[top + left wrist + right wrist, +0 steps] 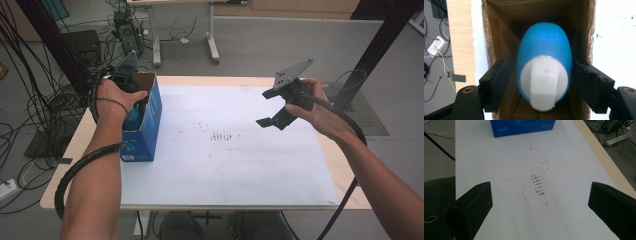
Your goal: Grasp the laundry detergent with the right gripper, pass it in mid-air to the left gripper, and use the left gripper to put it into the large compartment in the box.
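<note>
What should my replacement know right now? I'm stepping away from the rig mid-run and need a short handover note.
Left gripper: down inside the open blue cardboard box at the table's left side, jaws on either side of the blue egg-shaped object with a white cap, small gaps visible, so not gripping.
Right gripper: held above the white table sheet, jaws wide open, empty.
Done: the egg-shaped object sits in the box.
Left: probably lift the left gripper clear; I cannot tell whether the box gets closed afterwards.

A white sheet (pixel 240 165) with brown smudges (pixel 225 136) at its middle covers the pale wooden worktop (pixel 345 165). Black cables (pixel 30 115) sprawl on the grey floor (pixel 280 45) beside the worktop's left edge.
</note>
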`<control>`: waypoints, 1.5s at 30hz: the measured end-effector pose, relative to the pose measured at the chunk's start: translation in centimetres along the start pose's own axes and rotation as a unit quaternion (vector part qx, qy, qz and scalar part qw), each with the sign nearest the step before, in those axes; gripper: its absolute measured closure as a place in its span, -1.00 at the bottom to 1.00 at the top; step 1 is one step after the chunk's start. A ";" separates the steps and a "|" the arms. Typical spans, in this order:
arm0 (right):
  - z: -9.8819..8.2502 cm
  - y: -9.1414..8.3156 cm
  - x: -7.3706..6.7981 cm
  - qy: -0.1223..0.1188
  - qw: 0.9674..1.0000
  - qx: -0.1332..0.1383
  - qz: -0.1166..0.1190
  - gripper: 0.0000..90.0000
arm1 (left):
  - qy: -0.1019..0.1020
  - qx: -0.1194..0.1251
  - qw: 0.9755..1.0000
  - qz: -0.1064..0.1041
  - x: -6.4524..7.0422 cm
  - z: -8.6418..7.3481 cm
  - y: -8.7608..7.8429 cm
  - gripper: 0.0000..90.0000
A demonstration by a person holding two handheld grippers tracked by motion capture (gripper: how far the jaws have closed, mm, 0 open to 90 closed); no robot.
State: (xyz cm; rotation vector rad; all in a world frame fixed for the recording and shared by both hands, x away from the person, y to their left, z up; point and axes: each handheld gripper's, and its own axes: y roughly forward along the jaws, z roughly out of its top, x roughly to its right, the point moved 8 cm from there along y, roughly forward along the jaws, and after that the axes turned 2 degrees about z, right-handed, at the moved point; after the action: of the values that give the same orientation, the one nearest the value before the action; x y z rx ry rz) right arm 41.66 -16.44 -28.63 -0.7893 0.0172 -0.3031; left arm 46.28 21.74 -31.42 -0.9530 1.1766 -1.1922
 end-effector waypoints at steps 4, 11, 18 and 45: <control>-0.1 -0.1 0.1 0.002 1.000 0.000 -0.002 -0.88 | 0.004 0.005 1.000 -0.001 -0.1 -0.2 -0.6 -0.38; -0.2 -0.1 0.3 0.009 1.000 -0.005 -0.001 -0.88 | 0.007 0.017 1.000 -0.001 -0.1 -0.6 -2.5 -0.41; 0.1 0.0 0.9 0.010 1.000 -0.016 -0.005 -0.88 | 0.027 0.042 0.998 -0.027 1.5 -0.3 -4.7 -0.45; -1.7 -2.3 2.4 0.023 0.998 -0.062 -0.024 -0.88 | 0.120 0.073 0.987 -0.083 11.6 2.8 -7.4 -0.72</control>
State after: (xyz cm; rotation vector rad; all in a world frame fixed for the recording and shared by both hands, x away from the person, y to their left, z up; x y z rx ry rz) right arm 43.17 -19.80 -27.95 -0.9071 0.0610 -0.3680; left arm 47.49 8.97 -25.57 -0.8248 1.1961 -1.5392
